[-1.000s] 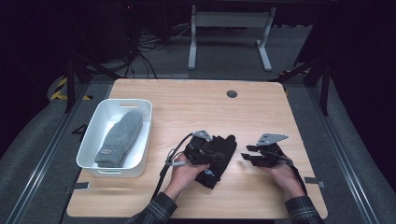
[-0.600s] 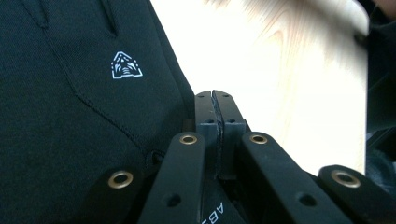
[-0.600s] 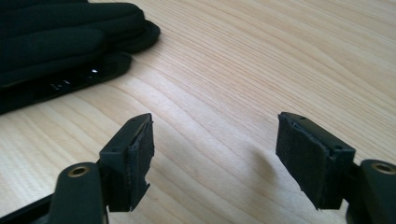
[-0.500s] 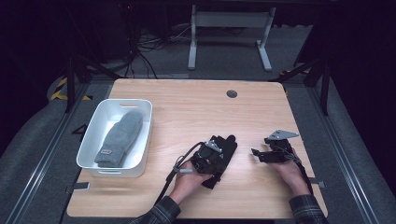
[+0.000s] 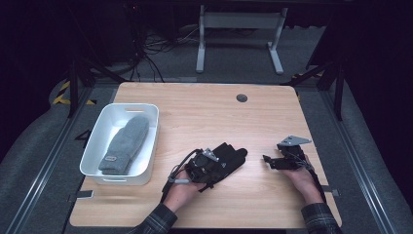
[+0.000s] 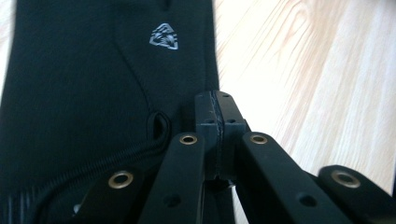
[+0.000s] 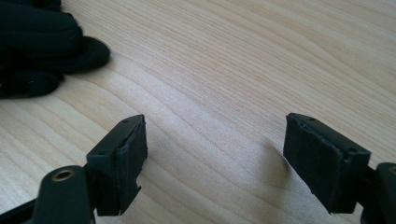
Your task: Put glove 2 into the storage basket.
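A black glove with a small grey logo lies on the wooden table, fingers pointing up and right. My left gripper lies over its cuff end; in the left gripper view the pads are pressed together at the glove's edge, shut on its fabric. My right gripper rests low over the table to the right of the glove, apart from it. Its jaws have just been opening and stand wide, with bare wood between them. The glove's fingertips lie at the upper left of that view.
A white bin stands at the table's left with a grey mitten lying in it. A dark round cable hole sits near the far edge. A desk frame stands on the floor beyond the table.
The right gripper let its jaws open and drew away to the right of the glove. The glove turned so its fingers point up and right, along with the left gripper.
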### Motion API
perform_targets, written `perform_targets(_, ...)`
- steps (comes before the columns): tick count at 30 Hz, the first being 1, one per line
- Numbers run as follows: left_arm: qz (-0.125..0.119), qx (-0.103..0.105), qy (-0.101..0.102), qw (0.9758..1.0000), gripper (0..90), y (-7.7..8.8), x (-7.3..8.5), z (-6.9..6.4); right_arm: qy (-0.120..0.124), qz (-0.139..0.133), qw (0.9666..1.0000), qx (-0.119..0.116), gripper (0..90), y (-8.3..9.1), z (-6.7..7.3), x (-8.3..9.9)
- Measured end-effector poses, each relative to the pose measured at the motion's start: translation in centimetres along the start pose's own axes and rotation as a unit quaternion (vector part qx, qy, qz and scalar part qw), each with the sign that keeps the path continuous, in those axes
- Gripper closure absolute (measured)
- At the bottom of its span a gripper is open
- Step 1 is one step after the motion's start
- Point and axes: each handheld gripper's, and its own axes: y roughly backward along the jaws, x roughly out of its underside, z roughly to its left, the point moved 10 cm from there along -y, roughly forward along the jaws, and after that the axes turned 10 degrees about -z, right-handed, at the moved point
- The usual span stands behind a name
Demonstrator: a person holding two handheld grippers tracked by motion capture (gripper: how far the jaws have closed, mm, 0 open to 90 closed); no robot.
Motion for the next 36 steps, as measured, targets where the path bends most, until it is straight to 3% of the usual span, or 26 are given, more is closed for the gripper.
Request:
perform_targets(6,-0.006,0.004,-0.001,1.0,89.5,0.7,0.3,0.4,-0.006,-0.003,1.0,0.001,20.1,-0.2,-0.1,0.0)
perform_targets(9,-0.008,0.002,-0.013,0.9999,78.9,0.9,-0.1,0.3,-0.017,-0.005,0.9998,-0.001,17.4,-0.3,-0.1,0.1)
perform_targets(11,-0.008,-0.01,-0.033,0.9994,70.0,1.2,-0.5,0.4,-0.018,-0.004,0.9998,0.0,17.3,-0.3,-0.1,0.1)
perform_targets(14,-0.011,-0.011,-0.041,0.999,55.4,1.5,-1.0,0.7,-0.018,-0.004,0.9998,0.001,16.8,-0.3,-0.1,0.1)
perform_targets(17,-0.012,-0.017,-0.06,0.998,42.7,1.6,-1.6,1.2,-0.018,-0.004,0.9998,0.001,16.6,-0.3,-0.1,0.1)
perform_targets(19,-0.014,-0.016,-0.062,0.9979,36.3,1.6,-1.8,1.4,-0.018,-0.004,0.9998,0.002,16.5,-0.3,-0.1,0.2)
perform_targets(20,-0.011,-0.02,-0.075,0.9969,33.5,1.5,-2.1,1.9,-0.019,-0.003,0.9998,0.003,16.5,-0.3,-0.1,0.2)
perform_targets(22,-0.016,-0.028,-0.084,0.996,29.2,1.5,-2.5,2.6,-0.019,-0.004,0.9998,0.003,16.5,-0.3,-0.1,0.1)
perform_targets(25,-0.017,-0.022,-0.083,0.9962,26.5,1.2,-2.6,3.0,-0.019,-0.004,0.9998,0.003,16.5,-0.3,-0.1,0.1)
perform_targets(29,-0.013,-0.029,-0.094,0.995,19.4,0.5,-3.1,3.9,-0.02,-0.004,0.9998,0.003,16.4,-0.3,-0.1,0.1)
perform_targets(36,-0.009,-0.03,-0.097,0.9948,16.3,-1.0,-3.2,4.3,-0.02,-0.004,0.9998,0.003,16.5,-0.3,-0.1,0.1)
